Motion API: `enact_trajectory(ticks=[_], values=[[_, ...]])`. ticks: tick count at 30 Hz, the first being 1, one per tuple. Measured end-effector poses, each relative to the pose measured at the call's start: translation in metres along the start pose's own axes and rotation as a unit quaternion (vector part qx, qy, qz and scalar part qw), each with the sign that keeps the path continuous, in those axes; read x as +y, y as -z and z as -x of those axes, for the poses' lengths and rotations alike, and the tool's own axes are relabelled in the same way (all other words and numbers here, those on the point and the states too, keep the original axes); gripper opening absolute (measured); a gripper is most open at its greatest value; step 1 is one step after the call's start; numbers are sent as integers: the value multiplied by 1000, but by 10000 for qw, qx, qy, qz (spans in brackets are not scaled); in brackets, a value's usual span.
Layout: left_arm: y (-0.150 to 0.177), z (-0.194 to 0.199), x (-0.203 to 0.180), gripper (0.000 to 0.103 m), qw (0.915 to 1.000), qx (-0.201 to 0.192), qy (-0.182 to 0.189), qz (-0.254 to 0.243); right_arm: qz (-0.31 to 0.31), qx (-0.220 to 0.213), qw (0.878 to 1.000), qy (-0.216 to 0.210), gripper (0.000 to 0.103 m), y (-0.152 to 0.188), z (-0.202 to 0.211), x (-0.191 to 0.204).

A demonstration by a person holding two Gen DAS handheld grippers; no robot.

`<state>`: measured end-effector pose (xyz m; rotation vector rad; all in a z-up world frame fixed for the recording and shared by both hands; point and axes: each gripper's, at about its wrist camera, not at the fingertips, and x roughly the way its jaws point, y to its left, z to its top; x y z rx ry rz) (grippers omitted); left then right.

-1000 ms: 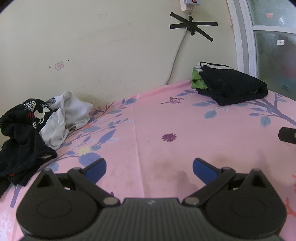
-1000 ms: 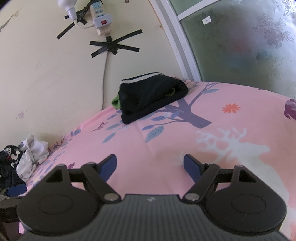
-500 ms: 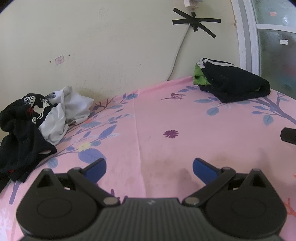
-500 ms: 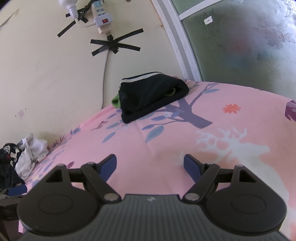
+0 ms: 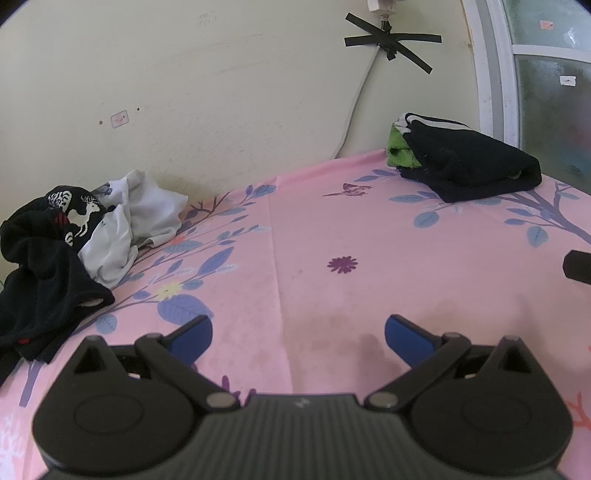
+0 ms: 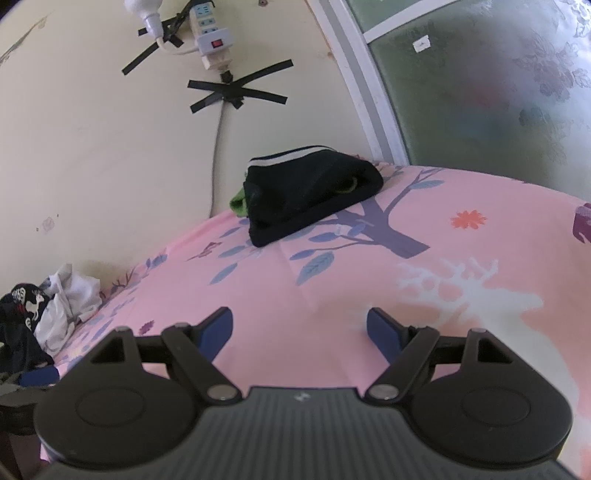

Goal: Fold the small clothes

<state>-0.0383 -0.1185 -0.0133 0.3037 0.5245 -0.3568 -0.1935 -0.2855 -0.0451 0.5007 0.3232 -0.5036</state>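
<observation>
A heap of unfolded clothes lies at the table's far left by the wall: a black garment with white deer print [image 5: 48, 254] and a crumpled white garment [image 5: 133, 225]. The heap also shows in the right wrist view [image 6: 44, 314]. A folded stack, black on top [image 5: 469, 166] over a green piece [image 5: 400, 151], sits at the far right corner, and shows in the right wrist view [image 6: 310, 192]. My left gripper [image 5: 298, 336] is open and empty over the pink cloth. My right gripper [image 6: 300, 328] is open and empty.
The table wears a pink floral cloth [image 5: 332, 229]. A cream wall [image 5: 221, 92] backs it, with a taped cable [image 5: 388, 35] and a power strip [image 6: 210, 35]. A frosted window [image 6: 480, 85] stands at the right. The right gripper's edge [image 5: 578, 266] shows at the left wrist view's right side.
The left gripper has drifted slightly left and back, so the clothes heap sits nearer the frame's centre. The right gripper has barely moved. Both stay open.
</observation>
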Motion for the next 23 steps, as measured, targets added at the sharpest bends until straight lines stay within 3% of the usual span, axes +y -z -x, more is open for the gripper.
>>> enact_trajectory(ticks=[16,23], values=[[0,-1,3,103,10000,-1,-80,36,-21,-3,10000,-20,73,-1,0,-2],[0,6,4,103,9998,-215,45,1,-1,-9,10000,-24,73,-1,0,-2]])
